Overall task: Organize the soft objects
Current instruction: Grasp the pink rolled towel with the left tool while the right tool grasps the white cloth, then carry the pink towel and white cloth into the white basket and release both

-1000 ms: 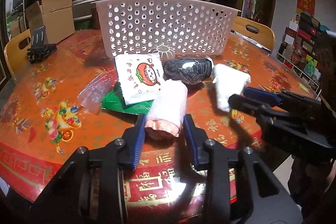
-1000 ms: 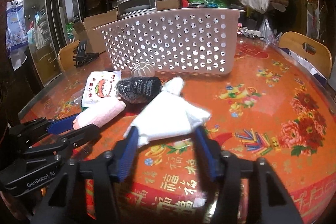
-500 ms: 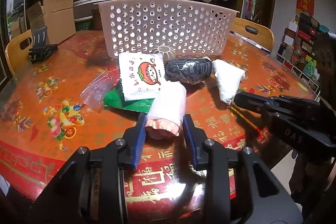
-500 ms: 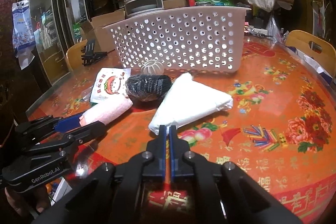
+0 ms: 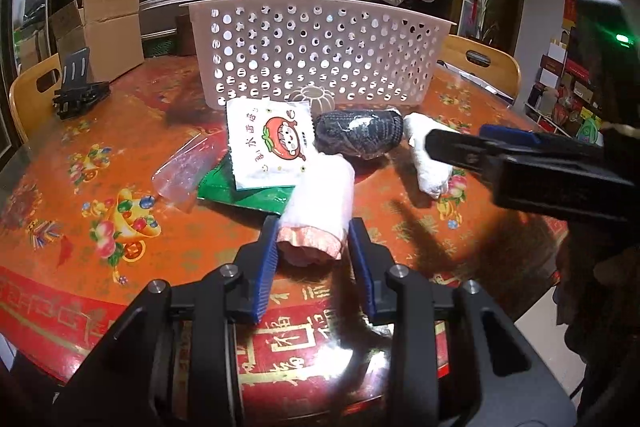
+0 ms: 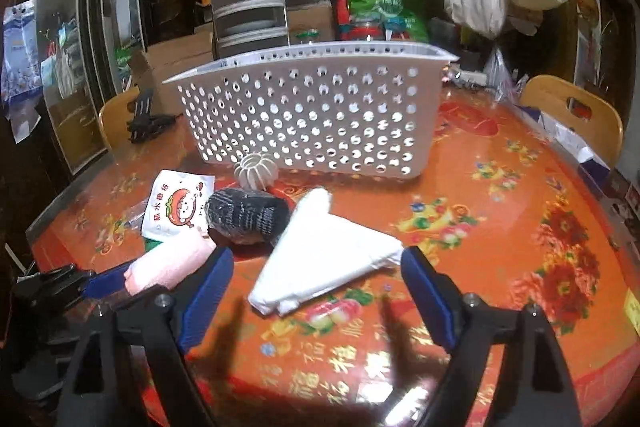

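A pink rolled towel (image 5: 318, 203) lies on the red table; my left gripper (image 5: 314, 247) is shut on its near end. It also shows in the right wrist view (image 6: 170, 261). A white folded cloth (image 6: 326, 251) lies ahead of my right gripper (image 6: 316, 291), which is open wide, just short of it and above the table. A black knitted roll (image 6: 246, 215) lies behind the cloth. The white perforated basket (image 6: 312, 111) stands at the back, also in the left wrist view (image 5: 316, 55).
A white snack packet (image 5: 270, 147) lies on a green packet (image 5: 240, 193), with a clear bag (image 5: 182, 171) to the left. A ribbed white ball (image 6: 256, 175) sits against the basket. A black clip stand (image 5: 78, 91) stands far left. Wooden chairs surround the table.
My right gripper shut in front of the white cloth half a second ago and has now opened wide again. The left gripper keeps its hold on the pink towel.
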